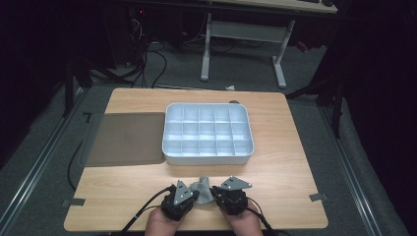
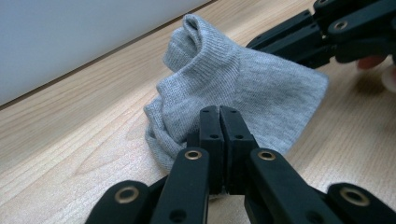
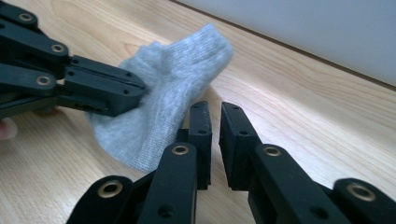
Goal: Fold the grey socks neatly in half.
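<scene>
The left gripper [image 2: 219, 116] pinches the near-left edge of the grey sock [image 2: 233, 88], bunched on the surface [image 1: 275, 162] near its front edge. The right gripper [image 3: 215, 116] sits just right of it, jaws slightly parted on nothing; the sock lies to its left, so it must shift left to grasp.

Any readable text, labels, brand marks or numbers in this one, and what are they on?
None can be read.
Sock: plain grey knit, no print or tag showing.
Tray: plain white walls, no marking.
Mat: plain grey.
Left gripper and right gripper: black parts with brass rivets, no lettering.
Table: bare wood.
</scene>
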Available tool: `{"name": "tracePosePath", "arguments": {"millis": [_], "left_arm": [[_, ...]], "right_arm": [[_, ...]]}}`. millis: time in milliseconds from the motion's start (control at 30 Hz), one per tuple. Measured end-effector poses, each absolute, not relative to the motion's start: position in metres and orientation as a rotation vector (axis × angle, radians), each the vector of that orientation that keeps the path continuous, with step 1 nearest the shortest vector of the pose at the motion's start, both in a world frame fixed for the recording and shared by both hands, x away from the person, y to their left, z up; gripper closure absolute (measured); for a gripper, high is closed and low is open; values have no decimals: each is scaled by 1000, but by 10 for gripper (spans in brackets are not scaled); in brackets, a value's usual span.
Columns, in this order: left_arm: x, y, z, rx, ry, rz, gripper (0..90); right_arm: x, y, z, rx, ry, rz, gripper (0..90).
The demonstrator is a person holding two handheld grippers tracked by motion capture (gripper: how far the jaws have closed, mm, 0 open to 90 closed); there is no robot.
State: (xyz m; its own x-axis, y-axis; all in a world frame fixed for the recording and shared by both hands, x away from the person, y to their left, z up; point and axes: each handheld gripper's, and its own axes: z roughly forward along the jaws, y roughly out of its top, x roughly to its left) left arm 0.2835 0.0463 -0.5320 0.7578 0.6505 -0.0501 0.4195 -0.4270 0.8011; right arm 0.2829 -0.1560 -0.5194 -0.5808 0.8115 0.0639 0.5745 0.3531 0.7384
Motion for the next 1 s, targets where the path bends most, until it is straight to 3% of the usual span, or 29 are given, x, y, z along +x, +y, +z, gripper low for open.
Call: {"name": "tracePosePath", "arguments": {"millis": [433,1000], "left_arm": [[283,46,-532,2084,800,345,884],[287,57,-523,1995,843,289,852]], "right_arm": [[273,-130,-506,1089,2334,1139,900],[278,-144,-511,1152,2310,1127,890]]}}
